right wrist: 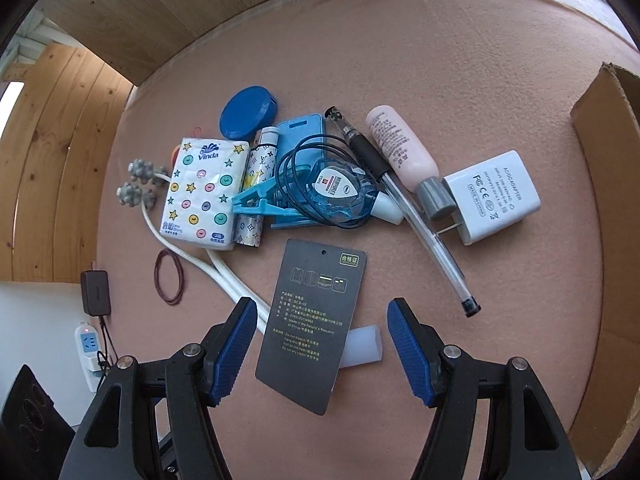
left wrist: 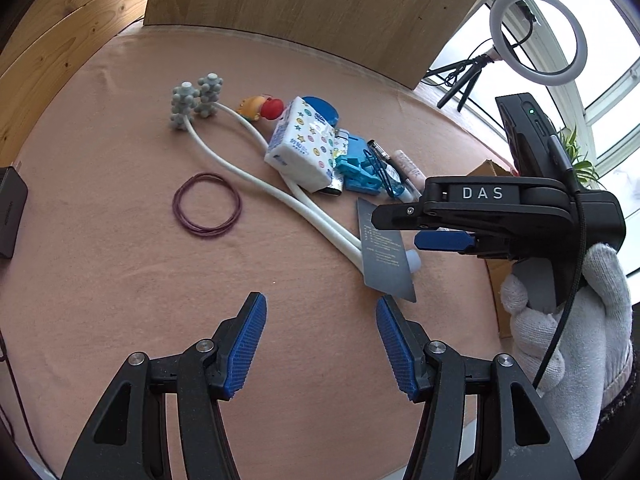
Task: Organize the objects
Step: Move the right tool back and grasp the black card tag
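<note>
A heap of small objects lies on the pink table cloth [right wrist: 460, 60]: a star-patterned tissue pack [right wrist: 202, 192], a blue round lid [right wrist: 248, 112], a blue clip [right wrist: 260, 204], a dropper bottle [right wrist: 340, 192] wrapped in black cord, a pen [right wrist: 404, 208], a pink bottle [right wrist: 400, 148] and a white adapter [right wrist: 492, 196]. A dark grey card [right wrist: 316, 320] lies flat on the cloth. My right gripper [right wrist: 322, 344] hangs open above it, pads clear of its edges. My left gripper [left wrist: 320, 344] is open over bare cloth, with the right gripper [left wrist: 400, 228] to its right.
A white two-armed massager [left wrist: 192, 104] and maroon rubber bands [left wrist: 207, 205] lie left of the heap. An open cardboard box [right wrist: 608, 240] stands at the right edge. A power strip [right wrist: 88, 344] and black charger [right wrist: 96, 292] sit off the table's left. A ring light [left wrist: 538, 36] stands behind.
</note>
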Demonstrator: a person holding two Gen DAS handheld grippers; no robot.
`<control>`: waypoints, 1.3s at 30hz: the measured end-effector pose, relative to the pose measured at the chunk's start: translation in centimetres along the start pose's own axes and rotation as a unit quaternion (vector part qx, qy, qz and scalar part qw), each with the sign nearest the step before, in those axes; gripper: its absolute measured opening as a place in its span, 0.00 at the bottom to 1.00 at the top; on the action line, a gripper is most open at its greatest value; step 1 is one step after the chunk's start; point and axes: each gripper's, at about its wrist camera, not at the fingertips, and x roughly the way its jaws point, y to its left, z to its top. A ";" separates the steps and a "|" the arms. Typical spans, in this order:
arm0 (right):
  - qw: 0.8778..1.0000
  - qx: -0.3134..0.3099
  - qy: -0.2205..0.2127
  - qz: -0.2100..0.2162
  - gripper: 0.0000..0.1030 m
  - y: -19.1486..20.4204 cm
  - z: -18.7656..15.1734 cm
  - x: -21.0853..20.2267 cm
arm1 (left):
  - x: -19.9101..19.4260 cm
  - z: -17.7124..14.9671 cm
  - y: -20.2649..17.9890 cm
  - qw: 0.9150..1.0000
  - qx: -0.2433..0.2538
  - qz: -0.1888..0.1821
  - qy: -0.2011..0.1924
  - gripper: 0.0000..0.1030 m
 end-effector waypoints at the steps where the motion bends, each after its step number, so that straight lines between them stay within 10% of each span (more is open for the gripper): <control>1: 1.000 0.002 0.002 -0.005 0.62 0.1 0.1 0.3 | -0.1 0.0 0.4 1.000 -0.002 -0.003 0.000 0.59; 39: 0.991 -0.055 0.020 -0.118 0.50 4.3 1.3 2.3 | -1.7 1.1 4.2 0.999 -0.039 -0.026 -0.024 0.59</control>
